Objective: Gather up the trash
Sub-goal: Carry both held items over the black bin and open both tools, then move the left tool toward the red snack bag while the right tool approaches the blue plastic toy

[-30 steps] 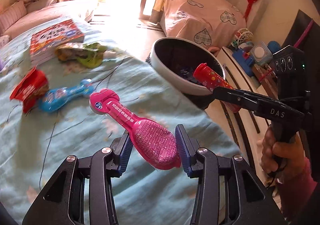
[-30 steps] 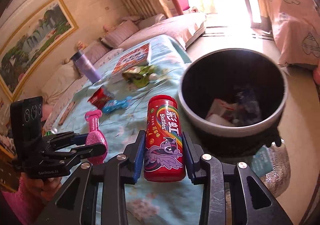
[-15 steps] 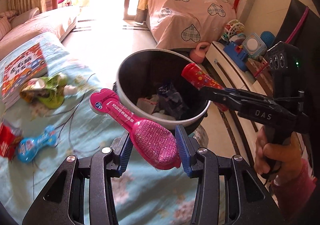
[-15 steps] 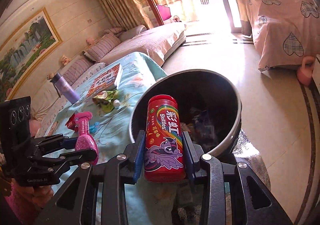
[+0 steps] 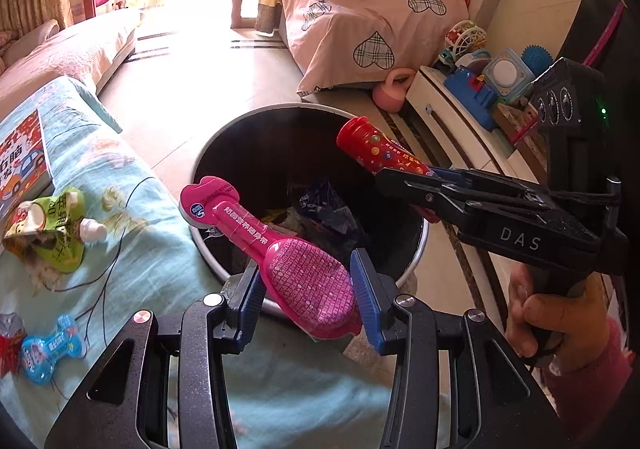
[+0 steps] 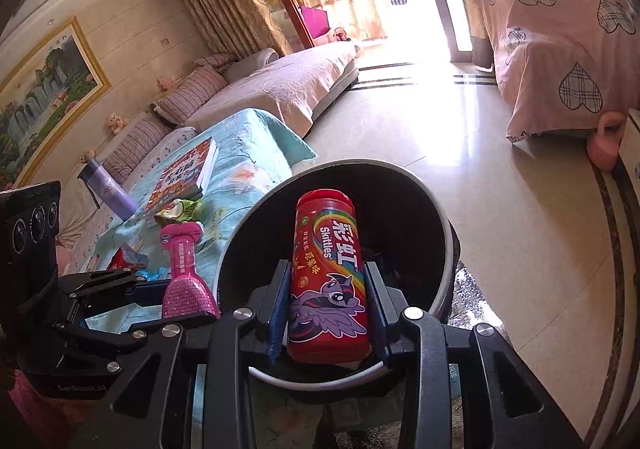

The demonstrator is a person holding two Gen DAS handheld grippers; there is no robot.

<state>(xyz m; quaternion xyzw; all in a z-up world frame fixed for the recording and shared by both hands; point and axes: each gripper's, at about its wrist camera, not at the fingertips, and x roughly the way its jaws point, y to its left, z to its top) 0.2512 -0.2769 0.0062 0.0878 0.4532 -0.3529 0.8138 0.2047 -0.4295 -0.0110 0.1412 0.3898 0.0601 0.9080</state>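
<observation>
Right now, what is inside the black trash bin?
Inside the trash bin lie crumpled wrappers, one dark blue. The held pink package and red Skittles can cover part of the bottom.

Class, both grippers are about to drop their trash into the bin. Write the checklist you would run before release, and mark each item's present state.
1. Left gripper grips the pink packet: ok.
2. Right gripper grips the red candy tube: ok.
3. Tube over the bin opening: ok.
4. Whole packet over the opening: not ok, its wide end hangs at the rim.
5. Bin has room: ok.
6. Trash left on the blue cloth: not ok, green pouch remains.
</observation>
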